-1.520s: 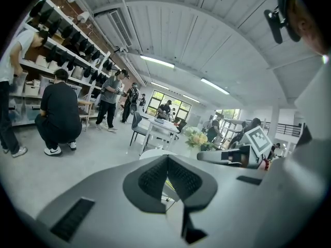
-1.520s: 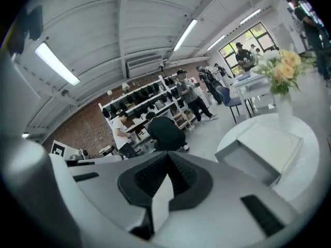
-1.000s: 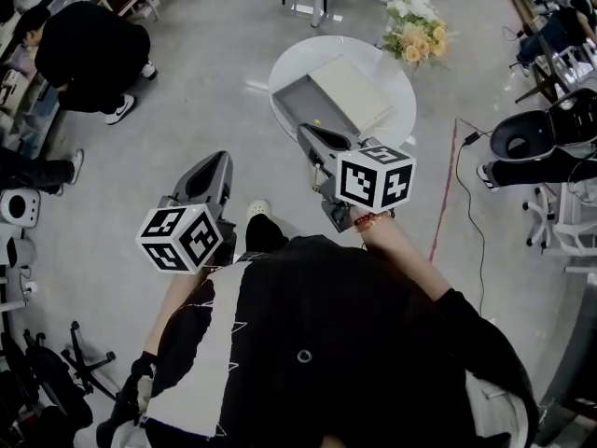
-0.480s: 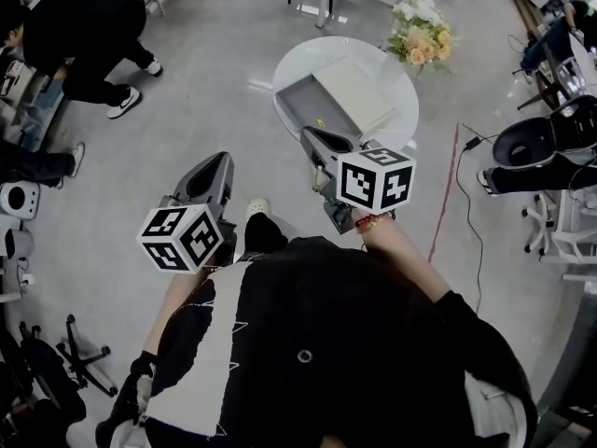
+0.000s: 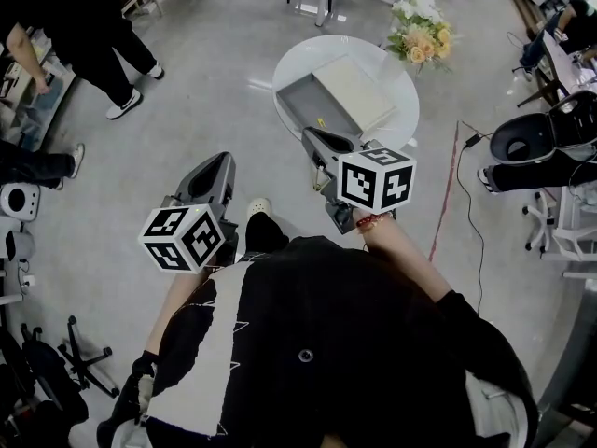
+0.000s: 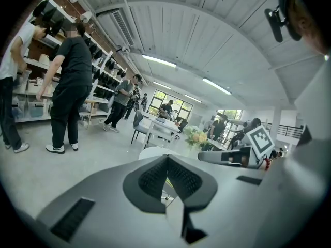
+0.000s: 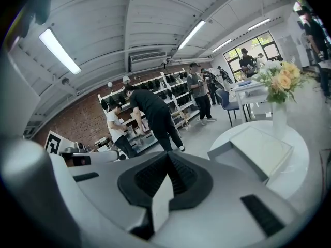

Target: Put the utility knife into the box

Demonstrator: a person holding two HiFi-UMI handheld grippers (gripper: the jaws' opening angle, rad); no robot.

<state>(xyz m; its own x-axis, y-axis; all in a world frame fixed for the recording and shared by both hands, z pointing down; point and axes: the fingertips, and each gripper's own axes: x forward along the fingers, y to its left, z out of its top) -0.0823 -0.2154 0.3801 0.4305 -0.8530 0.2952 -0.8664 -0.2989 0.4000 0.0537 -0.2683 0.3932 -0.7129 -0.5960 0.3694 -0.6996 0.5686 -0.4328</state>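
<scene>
Since the left hand-held gripper [image 6: 166,158] and right hand-held gripper [image 7: 166,155] are closed on nothing, and the knife [image 5: 320,122] seems to lie in the box [image 5: 298,101] at 12 o'clock, the box could be knocked by needless reaching.

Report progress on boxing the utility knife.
Done: possibly; a small yellow item lies in the open grey box on the round white table, too small to identify. In hand: nothing; left gripper and right gripper jaws shut, empty. Left: confirm it.
</scene>
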